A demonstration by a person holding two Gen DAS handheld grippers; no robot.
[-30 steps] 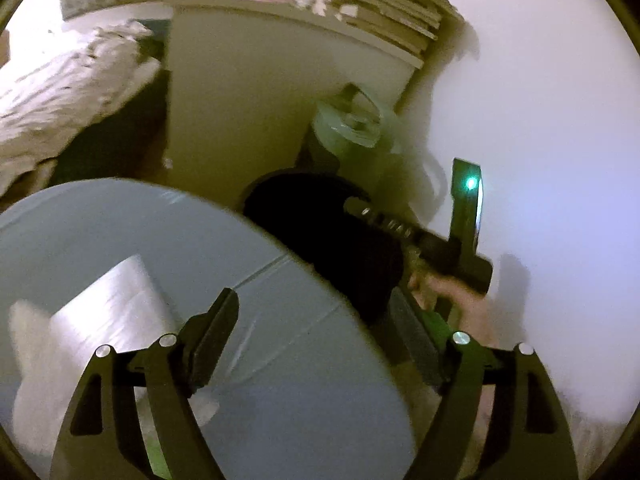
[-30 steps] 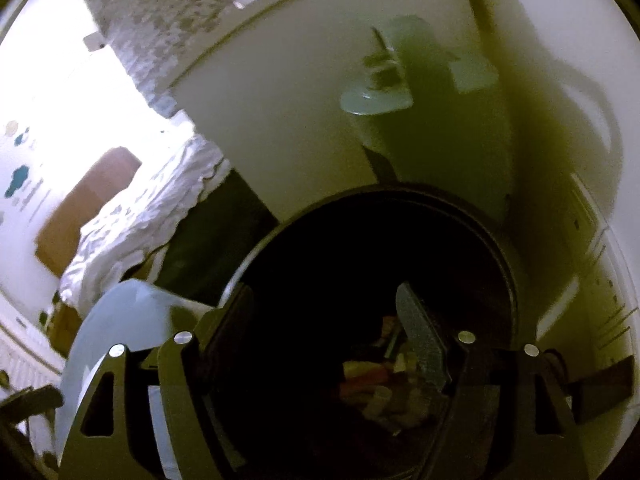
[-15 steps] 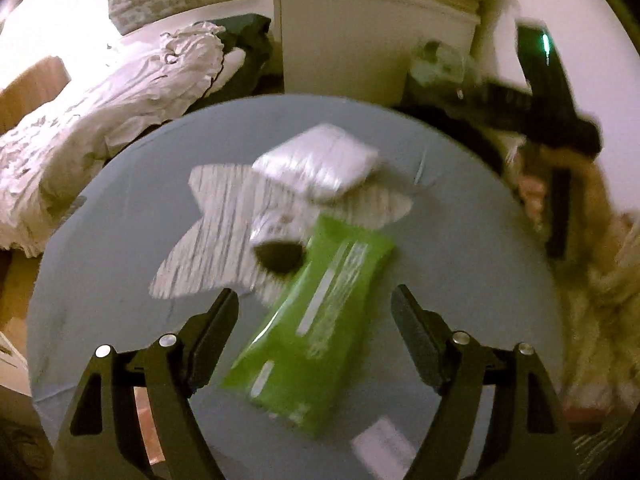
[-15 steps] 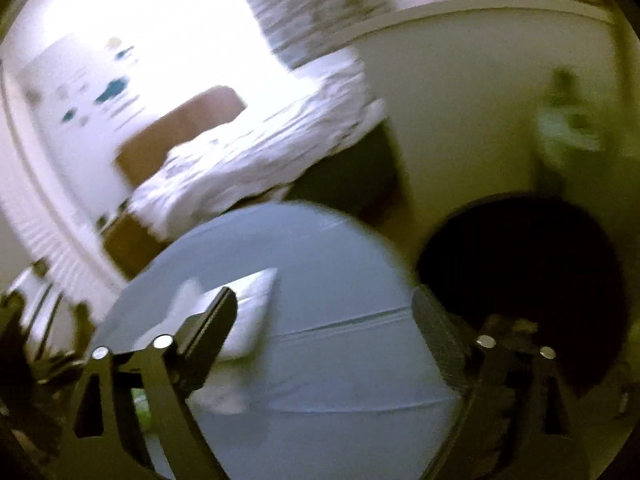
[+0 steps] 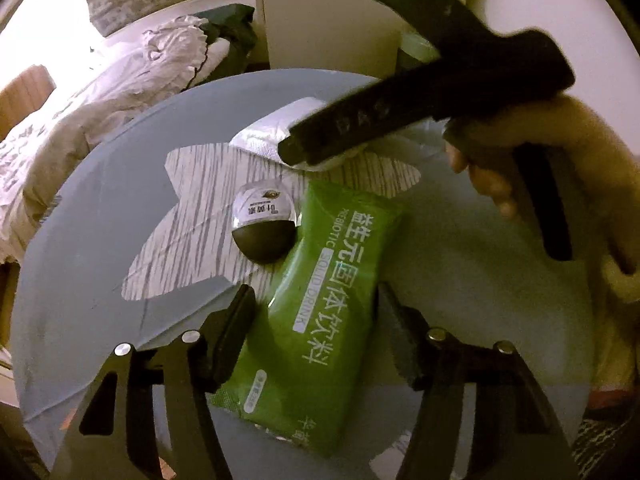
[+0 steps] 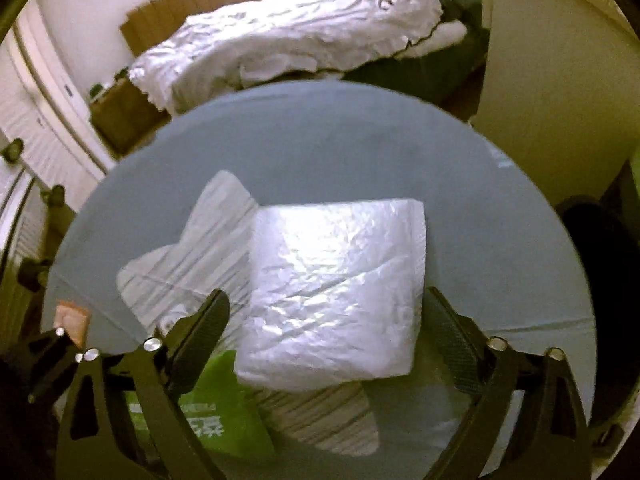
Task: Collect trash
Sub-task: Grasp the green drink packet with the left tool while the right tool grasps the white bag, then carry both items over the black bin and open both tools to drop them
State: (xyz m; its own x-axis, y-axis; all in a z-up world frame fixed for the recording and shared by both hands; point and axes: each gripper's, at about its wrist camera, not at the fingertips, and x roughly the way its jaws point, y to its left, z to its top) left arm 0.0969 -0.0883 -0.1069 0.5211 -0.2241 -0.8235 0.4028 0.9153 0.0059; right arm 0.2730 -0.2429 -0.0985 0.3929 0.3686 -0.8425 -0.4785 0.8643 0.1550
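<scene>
A green drink packet (image 5: pixel 320 312) lies on the round blue table (image 5: pixel 480 280). My left gripper (image 5: pixel 316 320) is open, its fingers on either side of the packet's near half. A small black-and-white sachet (image 5: pixel 264 224) lies beside the packet. A white plastic pack (image 6: pixel 336 292) lies further back and also shows in the left wrist view (image 5: pixel 272 132). My right gripper (image 6: pixel 328 320) is open, its fingers either side of the white pack; whether they touch it I cannot tell. The green packet's corner (image 6: pixel 216 412) shows at lower left in the right wrist view.
A striped white patch (image 5: pixel 192 232) lies under the items. A bed with white bedding (image 6: pixel 304 40) stands beyond the table, a pale cabinet (image 6: pixel 560 80) to the right. The black bin's edge (image 6: pixel 600 248) shows at right.
Both grippers swung from the black bin back over the table. The left has come down around the green packet. The right has come over the white pack.
</scene>
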